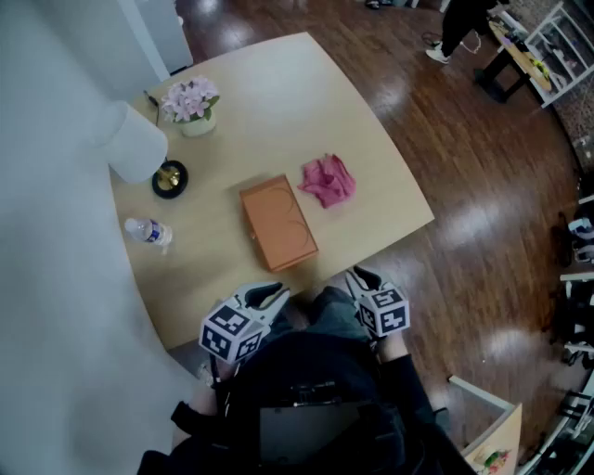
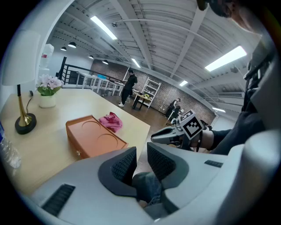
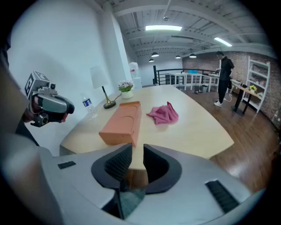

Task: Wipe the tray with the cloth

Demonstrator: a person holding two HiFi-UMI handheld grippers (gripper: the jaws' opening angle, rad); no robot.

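An orange tray (image 1: 278, 223) with two round recesses lies on the light wooden table (image 1: 371, 139). A crumpled pink cloth (image 1: 327, 181) rests just right of the tray's far end, apart from it. Both grippers hang at the table's near edge, short of the tray. My left gripper (image 1: 269, 295) and my right gripper (image 1: 360, 276) point toward the table. In the left gripper view the jaws (image 2: 141, 163) stand slightly apart with nothing between them, and the tray (image 2: 93, 138) and cloth (image 2: 111, 121) lie ahead. The right gripper (image 3: 137, 160) also shows a narrow empty gap, facing the tray (image 3: 120, 122) and cloth (image 3: 163, 114).
On the table's left side stand a flower pot (image 1: 191, 104), a lamp with a black round base (image 1: 170, 178) and white shade (image 1: 139, 144), and a lying water bottle (image 1: 148, 232). A white wall runs along the left. A person (image 1: 459, 28) stands far off on the wooden floor.
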